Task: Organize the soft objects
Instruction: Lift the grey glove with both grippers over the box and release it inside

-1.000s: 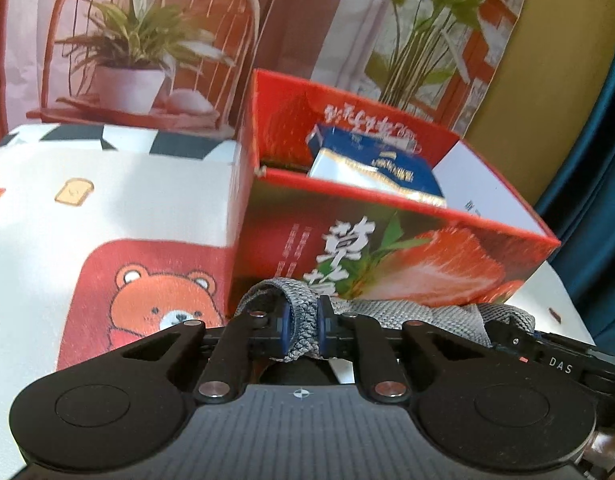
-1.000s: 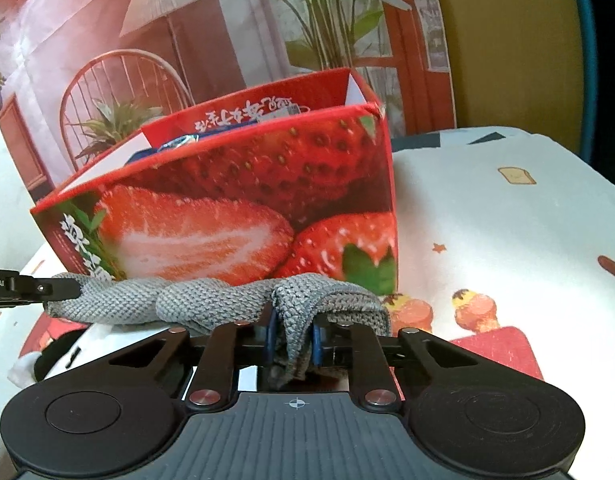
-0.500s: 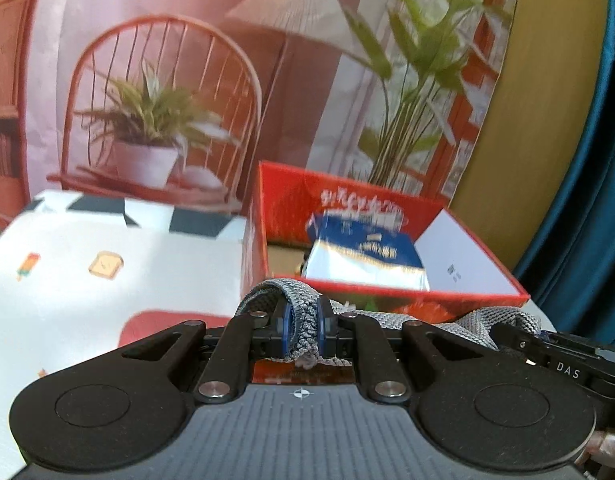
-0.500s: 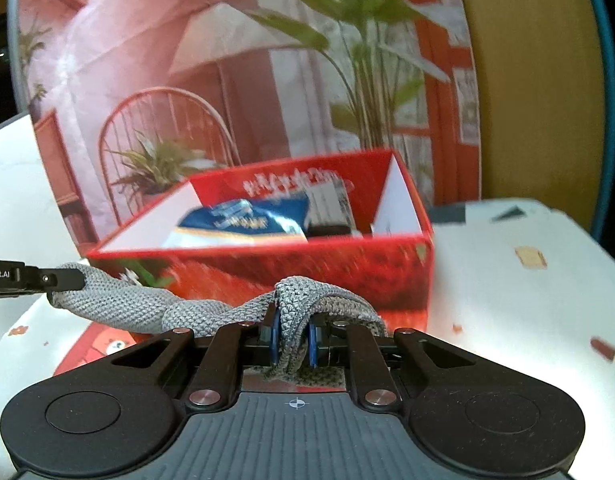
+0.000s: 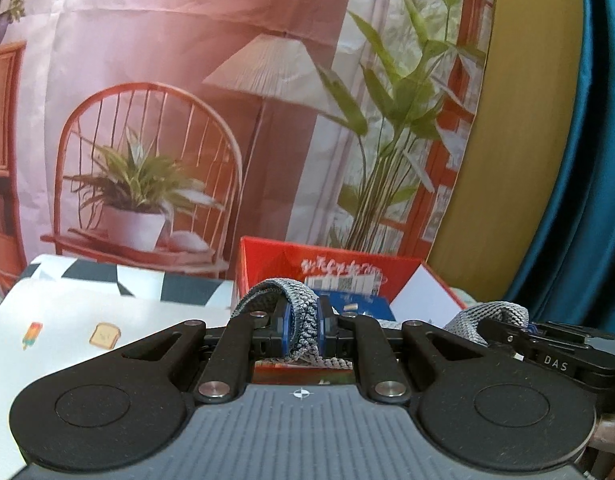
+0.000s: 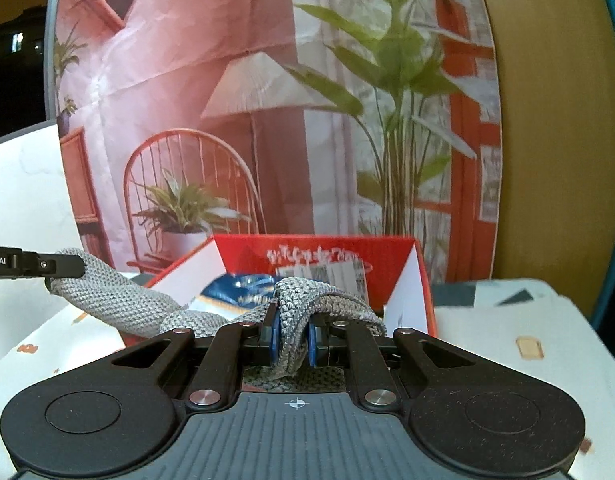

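Observation:
A grey knitted cloth (image 5: 303, 322) hangs stretched between both grippers. My left gripper (image 5: 303, 330) is shut on one end of it. My right gripper (image 6: 291, 338) is shut on the other end (image 6: 295, 312); the cloth runs left to the other gripper's tip (image 6: 47, 266). The cloth is lifted to about the height of the rim of a red strawberry box (image 5: 267, 256), which stands just beyond it. The box (image 6: 387, 248) holds a blue packet (image 6: 235, 286). In the left wrist view the right gripper (image 5: 547, 344) shows at the right, with cloth (image 5: 491, 314) in it.
The table has a white cloth with cartoon prints (image 5: 87, 320). A printed backdrop of a chair, plant and lamp (image 5: 187, 120) stands behind the box. A blue curtain (image 5: 587, 160) hangs at the right.
Both grippers have lifted the cloth from in front of the box's side up to its rim. The box now sits lower in both views.

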{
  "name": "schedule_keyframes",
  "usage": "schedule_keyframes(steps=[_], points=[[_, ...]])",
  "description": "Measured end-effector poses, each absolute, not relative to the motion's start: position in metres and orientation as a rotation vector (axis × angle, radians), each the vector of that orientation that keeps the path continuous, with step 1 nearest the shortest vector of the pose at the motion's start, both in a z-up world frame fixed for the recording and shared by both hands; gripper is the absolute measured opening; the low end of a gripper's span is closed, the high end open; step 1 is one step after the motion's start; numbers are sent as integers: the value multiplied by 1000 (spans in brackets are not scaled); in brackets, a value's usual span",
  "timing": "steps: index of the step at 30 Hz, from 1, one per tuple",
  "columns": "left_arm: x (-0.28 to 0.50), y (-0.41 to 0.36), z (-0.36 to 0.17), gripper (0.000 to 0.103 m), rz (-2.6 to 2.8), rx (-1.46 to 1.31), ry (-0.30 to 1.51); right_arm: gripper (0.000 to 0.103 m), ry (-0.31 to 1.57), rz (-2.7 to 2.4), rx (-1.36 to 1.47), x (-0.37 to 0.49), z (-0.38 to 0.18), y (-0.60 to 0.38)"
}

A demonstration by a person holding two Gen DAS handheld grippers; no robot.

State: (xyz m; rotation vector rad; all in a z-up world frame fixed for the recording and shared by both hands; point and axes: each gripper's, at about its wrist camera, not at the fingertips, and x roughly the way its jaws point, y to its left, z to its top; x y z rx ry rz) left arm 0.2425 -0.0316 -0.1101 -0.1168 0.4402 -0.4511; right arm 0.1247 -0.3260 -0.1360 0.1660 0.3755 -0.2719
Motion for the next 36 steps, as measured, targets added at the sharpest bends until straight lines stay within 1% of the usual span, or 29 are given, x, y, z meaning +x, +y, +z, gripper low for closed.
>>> schedule_keyframes(steps=[7, 15, 20, 29, 36], points=[[259, -47, -98, 13, -455, -95, 429, 12, 385, -272, 158, 148, -121, -345], [299, -77, -99, 13, -438, -54, 441, 12, 418, -303, 145, 187, -116, -375], [325, -97, -105, 13, -408, -10, 444, 12, 444, -319, 133, 215, -118, -392], [377, -109, -107, 13, -352, 27, 424, 12, 494, -333, 107, 267, -124, -412], [405, -120, -124, 13, -363, 55, 493, 13, 581, -351, 111, 300, -136, -424]])
